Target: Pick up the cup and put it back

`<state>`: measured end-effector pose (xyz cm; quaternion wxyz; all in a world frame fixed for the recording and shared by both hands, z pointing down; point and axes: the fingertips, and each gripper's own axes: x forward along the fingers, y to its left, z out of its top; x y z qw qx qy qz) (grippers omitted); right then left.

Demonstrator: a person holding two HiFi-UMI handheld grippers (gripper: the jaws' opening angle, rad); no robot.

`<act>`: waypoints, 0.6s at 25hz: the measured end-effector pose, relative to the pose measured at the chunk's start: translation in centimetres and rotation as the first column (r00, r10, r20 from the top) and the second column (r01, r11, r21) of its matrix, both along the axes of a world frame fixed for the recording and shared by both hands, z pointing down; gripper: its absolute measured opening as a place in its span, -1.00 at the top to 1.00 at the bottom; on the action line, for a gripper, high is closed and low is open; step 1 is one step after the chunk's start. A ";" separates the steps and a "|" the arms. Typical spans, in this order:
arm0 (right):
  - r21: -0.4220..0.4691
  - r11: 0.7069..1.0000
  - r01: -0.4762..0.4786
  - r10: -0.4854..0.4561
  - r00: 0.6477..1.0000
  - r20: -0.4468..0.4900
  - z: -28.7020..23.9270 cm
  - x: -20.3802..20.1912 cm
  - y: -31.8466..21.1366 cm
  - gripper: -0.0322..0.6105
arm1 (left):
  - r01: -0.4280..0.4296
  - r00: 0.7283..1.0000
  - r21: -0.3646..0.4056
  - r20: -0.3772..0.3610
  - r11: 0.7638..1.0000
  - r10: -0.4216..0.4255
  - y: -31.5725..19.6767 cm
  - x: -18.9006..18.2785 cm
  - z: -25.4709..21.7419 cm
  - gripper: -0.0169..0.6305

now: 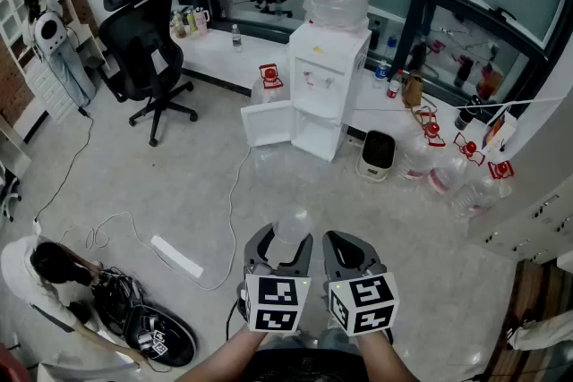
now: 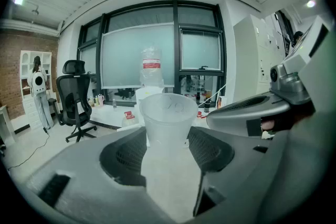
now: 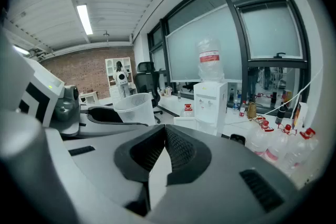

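A clear plastic cup (image 1: 292, 233) stands upright between the jaws of my left gripper (image 1: 279, 257), held in the air above the floor. In the left gripper view the cup (image 2: 167, 119) fills the gap, and both pads of the left gripper (image 2: 167, 145) press on its lower wall. My right gripper (image 1: 346, 257) is level with the left one, just to its right. Its jaws meet at the tips with nothing between them, as the right gripper view shows (image 3: 163, 136). That view also shows the cup (image 3: 134, 107) off to the left.
A white water dispenser (image 1: 328, 87) with a big bottle on top stands ahead, its lower door open. Several empty water bottles (image 1: 448, 167) lie to its right. A black office chair (image 1: 143, 49) is at the left. A power strip (image 1: 177, 257) and cables cross the floor. A person (image 1: 45, 275) crouches at the lower left.
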<state>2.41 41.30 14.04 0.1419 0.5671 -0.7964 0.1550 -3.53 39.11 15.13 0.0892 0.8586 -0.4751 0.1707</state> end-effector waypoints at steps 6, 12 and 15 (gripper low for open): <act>0.014 1.000 -0.005 0.005 1.000 -0.001 -0.5 -1.5 -0.1 0.83 | -0.014 1.000 0.006 -0.003 1.000 0.014 -0.1 -1.1 -0.3 0.18; 0.032 0.999 -0.005 0.005 1.000 -0.013 -1.3 -2.2 -0.5 0.83 | -0.030 1.000 0.033 -0.008 0.999 0.030 -0.6 -1.4 -1.3 0.17; 0.038 0.999 -0.002 0.002 1.000 -0.010 -1.5 -2.3 -1.1 0.83 | -0.029 1.000 0.029 -0.005 0.999 0.029 -1.0 -1.5 -1.2 0.17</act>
